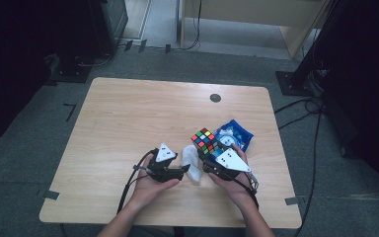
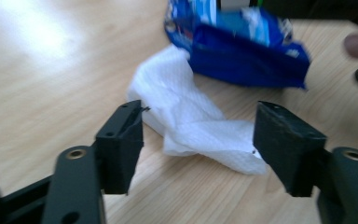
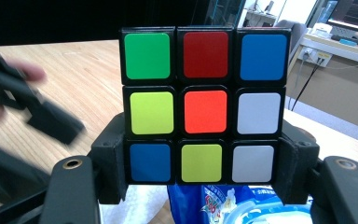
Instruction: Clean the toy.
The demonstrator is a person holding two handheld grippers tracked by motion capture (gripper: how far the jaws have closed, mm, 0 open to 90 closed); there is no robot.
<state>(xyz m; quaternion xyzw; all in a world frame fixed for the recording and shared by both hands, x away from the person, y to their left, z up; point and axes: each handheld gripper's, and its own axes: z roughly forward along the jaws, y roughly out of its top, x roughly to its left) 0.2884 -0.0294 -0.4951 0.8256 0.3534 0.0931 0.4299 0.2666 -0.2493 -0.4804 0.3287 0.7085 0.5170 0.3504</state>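
i see the cube (image 3: 205, 105) at the centre of the right gripper view: black body, three-by-three coloured stickers, upright, lifted off the table, clamped at its bottom row. in the high view it sits right of centre. the white tissue (image 2: 191, 116) lies crumpled and flat on the wood at mid-frame of the left gripper view, touching the blue packet.

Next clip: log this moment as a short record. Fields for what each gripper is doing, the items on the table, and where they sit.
right gripper: shut on the puzzle cube, held above the table
left gripper: open, jaws either side of the white tissue, not pressing it
white tissue: crumpled, lying on the table
blue packet: on the table just beyond the tissue
table: light wood
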